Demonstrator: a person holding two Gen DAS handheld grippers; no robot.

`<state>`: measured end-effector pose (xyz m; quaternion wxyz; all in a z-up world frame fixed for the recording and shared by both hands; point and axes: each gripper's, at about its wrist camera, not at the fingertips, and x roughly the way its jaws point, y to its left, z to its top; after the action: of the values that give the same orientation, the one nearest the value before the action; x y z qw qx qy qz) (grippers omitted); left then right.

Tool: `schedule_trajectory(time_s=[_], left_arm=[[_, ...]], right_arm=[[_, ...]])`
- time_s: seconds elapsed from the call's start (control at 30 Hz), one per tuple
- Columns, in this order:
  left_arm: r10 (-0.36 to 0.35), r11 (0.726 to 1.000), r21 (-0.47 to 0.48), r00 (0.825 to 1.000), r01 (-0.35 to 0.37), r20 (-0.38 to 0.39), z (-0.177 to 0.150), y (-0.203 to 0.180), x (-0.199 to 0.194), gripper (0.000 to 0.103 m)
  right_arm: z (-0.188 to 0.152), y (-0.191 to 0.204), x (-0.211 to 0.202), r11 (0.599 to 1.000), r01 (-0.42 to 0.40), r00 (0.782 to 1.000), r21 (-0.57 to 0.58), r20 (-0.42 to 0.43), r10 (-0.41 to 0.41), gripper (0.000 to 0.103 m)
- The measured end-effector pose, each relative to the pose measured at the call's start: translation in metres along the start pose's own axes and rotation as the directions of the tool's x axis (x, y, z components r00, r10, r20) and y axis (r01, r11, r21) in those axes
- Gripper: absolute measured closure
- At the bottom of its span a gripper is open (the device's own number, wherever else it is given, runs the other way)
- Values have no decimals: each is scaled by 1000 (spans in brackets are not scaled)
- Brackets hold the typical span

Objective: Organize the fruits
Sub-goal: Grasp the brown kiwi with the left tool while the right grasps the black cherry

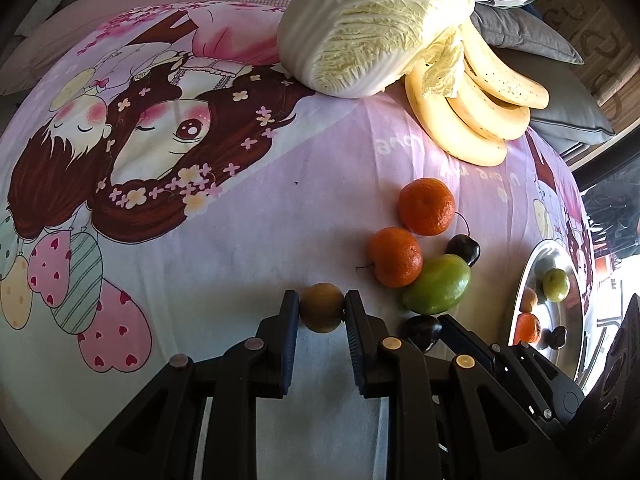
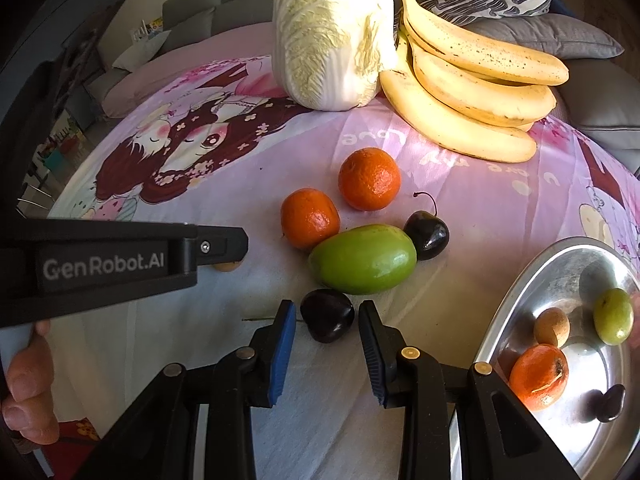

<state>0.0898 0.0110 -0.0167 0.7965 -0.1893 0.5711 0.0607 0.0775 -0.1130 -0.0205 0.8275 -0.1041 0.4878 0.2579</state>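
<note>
My left gripper (image 1: 322, 302) is shut on a small round brown fruit (image 1: 322, 314), held just above the cloth. Seen side-on in the right wrist view, that left gripper (image 2: 224, 246) shows the brown fruit (image 2: 226, 266) peeking out under its tip. My right gripper (image 2: 326, 312) stands open around a dark cherry (image 2: 327, 315) that lies on the cloth, with a thin gap at each pad. Beyond it lie a green fruit (image 2: 362, 260), two mandarins (image 2: 310, 218) (image 2: 369, 179) and a stemmed cherry (image 2: 426, 234). A steel plate (image 2: 520, 292) at the right holds several fruits.
A napa cabbage (image 2: 332, 36) and a bunch of bananas (image 2: 472, 92) lie at the far side of the pink cartoon-print cloth (image 2: 240, 184). Grey cushions (image 2: 552, 36) sit behind them. A person's hand (image 2: 28, 380) grips the left tool at the lower left.
</note>
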Motion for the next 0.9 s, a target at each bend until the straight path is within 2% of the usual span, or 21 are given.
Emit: schedule_trajectory(time_s=[0.5, 0.9], left_arm=[[-1, 1000, 11, 1000, 1, -8, 1, -5, 5, 79], [-16, 1000, 8, 1000, 16, 1, -1, -5, 1, 79]], right_arm=[[2, 2, 4, 1000, 10, 1000, -14, -5, -10, 67], [0, 0, -10, 1000, -13, 1000, -2, 23, 13, 74]])
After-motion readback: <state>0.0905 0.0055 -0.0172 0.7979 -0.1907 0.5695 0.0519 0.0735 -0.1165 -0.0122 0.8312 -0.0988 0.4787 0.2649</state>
